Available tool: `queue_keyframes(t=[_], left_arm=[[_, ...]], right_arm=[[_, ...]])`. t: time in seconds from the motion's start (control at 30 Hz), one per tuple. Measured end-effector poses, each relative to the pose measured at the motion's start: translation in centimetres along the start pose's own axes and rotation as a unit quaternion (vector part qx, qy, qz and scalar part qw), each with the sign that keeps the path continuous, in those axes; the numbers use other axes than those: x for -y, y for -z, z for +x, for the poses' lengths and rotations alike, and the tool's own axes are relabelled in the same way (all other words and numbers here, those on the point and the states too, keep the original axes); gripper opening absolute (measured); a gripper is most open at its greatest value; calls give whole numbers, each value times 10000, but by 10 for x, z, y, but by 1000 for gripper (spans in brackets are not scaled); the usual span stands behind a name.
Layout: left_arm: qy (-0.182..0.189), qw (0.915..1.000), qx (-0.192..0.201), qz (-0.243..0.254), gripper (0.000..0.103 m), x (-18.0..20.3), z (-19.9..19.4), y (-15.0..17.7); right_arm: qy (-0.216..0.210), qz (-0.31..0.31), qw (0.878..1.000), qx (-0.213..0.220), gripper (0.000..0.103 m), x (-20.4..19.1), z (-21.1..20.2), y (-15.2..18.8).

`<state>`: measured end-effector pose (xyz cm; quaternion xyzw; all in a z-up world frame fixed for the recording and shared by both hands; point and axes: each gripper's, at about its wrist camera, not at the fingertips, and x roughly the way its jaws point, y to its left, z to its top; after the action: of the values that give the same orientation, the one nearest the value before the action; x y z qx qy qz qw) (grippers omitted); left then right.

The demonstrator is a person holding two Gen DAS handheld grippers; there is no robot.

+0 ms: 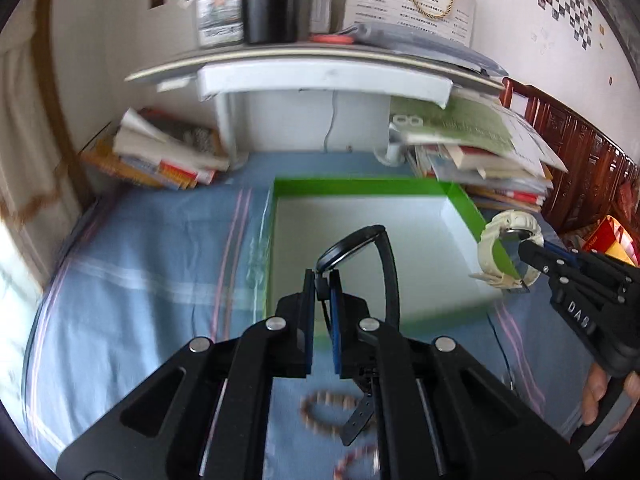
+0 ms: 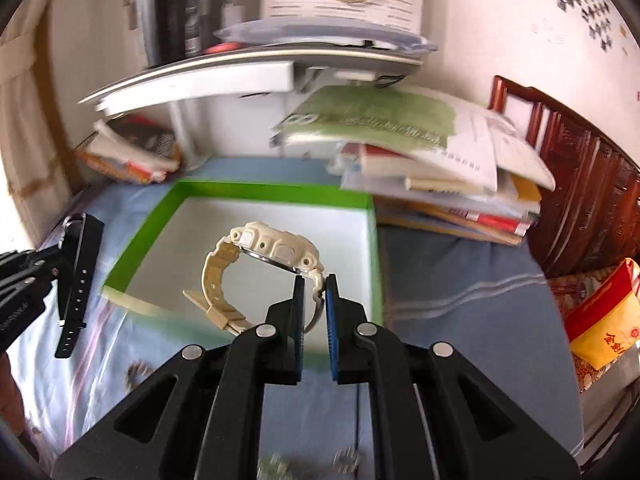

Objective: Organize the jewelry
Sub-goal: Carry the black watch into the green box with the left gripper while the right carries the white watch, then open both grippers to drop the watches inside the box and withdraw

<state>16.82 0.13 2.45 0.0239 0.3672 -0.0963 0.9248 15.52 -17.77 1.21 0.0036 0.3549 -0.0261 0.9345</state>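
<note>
My left gripper (image 1: pixel 321 280) is shut on a black watch (image 1: pixel 360 248) and holds it in the air over the near edge of an open green box (image 1: pixel 360 186) with a white floor. My right gripper (image 2: pixel 315 280) is shut on a cream watch (image 2: pixel 276 250), held above the box's near right part; this watch also shows in the left wrist view (image 1: pixel 508 252). The black watch hangs at the left of the right wrist view (image 2: pixel 76 272). Two bead bracelets (image 1: pixel 326 410) lie on the blue cloth below the left gripper.
The box sits on a blue striped cloth (image 1: pixel 140 264). Book and paper stacks (image 2: pixel 440 176) crowd the back right, more books (image 1: pixel 160 156) at the back left. A white raised shelf (image 1: pixel 320 76) stands behind the box. A dark wooden headboard (image 2: pixel 580 208) is at the right.
</note>
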Motion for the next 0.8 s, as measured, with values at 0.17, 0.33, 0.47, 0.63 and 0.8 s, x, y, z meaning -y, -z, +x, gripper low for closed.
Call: queue_keyframes(t=[0.17, 0.33, 0.47, 0.63, 0.8], left_arm=[[-82, 9986, -519, 64, 7, 12, 70, -18], [-99, 9981, -575, 190, 7, 19, 91, -11], [-26, 9984, -528, 187, 16, 19, 92, -14], [-113, 9983, -572, 72, 32, 5, 71, -13], [-565, 9974, -434, -98, 54, -13, 27, 14]], right_arm=[[519, -20, 9977, -446, 10, -2, 58, -9], [458, -33, 9958, -786, 10, -6, 87, 1], [336, 11, 9963, -794, 25, -7, 92, 0], [316, 109, 9987, -389, 44, 4, 46, -3], [237, 324, 9988, -275, 44, 33, -7, 22]])
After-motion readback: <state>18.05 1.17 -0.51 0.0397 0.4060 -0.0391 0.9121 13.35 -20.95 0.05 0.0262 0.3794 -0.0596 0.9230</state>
